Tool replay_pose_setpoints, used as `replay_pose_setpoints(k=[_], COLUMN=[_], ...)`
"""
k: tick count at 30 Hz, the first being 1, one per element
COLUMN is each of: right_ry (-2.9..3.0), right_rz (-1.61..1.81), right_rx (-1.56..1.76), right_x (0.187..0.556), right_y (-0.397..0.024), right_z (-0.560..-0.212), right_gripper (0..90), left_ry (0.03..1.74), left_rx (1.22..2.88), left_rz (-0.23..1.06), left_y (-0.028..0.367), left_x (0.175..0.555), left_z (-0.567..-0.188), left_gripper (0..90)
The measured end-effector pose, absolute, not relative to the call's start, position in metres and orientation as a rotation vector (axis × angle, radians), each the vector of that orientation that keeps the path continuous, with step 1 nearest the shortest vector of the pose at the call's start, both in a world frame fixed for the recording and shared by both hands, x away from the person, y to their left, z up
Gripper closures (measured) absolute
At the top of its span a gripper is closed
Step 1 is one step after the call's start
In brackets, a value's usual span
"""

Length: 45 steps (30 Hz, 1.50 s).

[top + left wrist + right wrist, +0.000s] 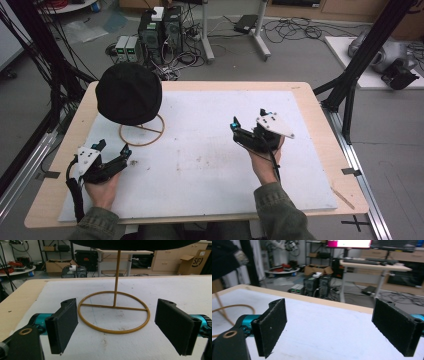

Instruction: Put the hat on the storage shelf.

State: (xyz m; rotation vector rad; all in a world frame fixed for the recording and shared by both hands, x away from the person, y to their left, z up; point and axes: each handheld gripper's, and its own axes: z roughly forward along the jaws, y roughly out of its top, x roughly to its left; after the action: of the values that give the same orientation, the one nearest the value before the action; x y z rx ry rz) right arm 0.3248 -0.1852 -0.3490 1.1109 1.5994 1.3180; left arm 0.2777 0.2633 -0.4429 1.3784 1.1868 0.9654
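Two grippers: both held low over the white mat (210, 150), each in one of the person's hands, nothing between their jaws.
Landmark: a gold wire stand (142, 131) with a ring base and a thin upright post, on the mat's far-left part.
Hat: a black knit hat (129, 93) sits on top of the stand, covering the post's upper end; in the left gripper view its dark brim (132, 243) hangs over the ring.
Likely handling: soft, light and floppy; it should crumple under a pinch and not slip much. The stand looks light too, so a sideways tug could tip it.
Where to hold: best guess, pinch a fold of knit at the brim edge and lift straight up off the post.
Left gripper (114, 149): just in front of the stand's ring, aimed at it; jaws spread wide, the pads (62, 325) touching nothing.
Right gripper (248, 123): well to the right of the stand, tilted up; jaws likewise wide apart, its pads (270, 326) empty and clear of the mat.
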Motion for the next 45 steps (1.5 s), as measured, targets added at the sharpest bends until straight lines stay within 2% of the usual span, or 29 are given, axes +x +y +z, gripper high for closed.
replay_pose_setpoints(k=[9, 18, 45], right_ry=[1.463, 1.370, 1.367], right_rz=[1.303, 1.235, 1.250], right_rx=[1.221, 1.275, 1.324], right_x=[0.308, 0.304, 0.308], right_y=[-0.236, -0.256, -0.258], right_z=[-0.388, -0.415, -0.419], right_gripper=[11.8, 11.7, 11.7], left_ry=[1.181, 1.200, 1.219], left_rx=[1.383, 1.367, 1.357], left_rz=[0.978, 1.011, 1.020], left_y=[0.260, 0.261, 0.264], left_x=[0.277, 0.276, 0.272], left_z=[-0.442, -0.442, -0.442], left_gripper=[18.5, 18.3, 17.9])
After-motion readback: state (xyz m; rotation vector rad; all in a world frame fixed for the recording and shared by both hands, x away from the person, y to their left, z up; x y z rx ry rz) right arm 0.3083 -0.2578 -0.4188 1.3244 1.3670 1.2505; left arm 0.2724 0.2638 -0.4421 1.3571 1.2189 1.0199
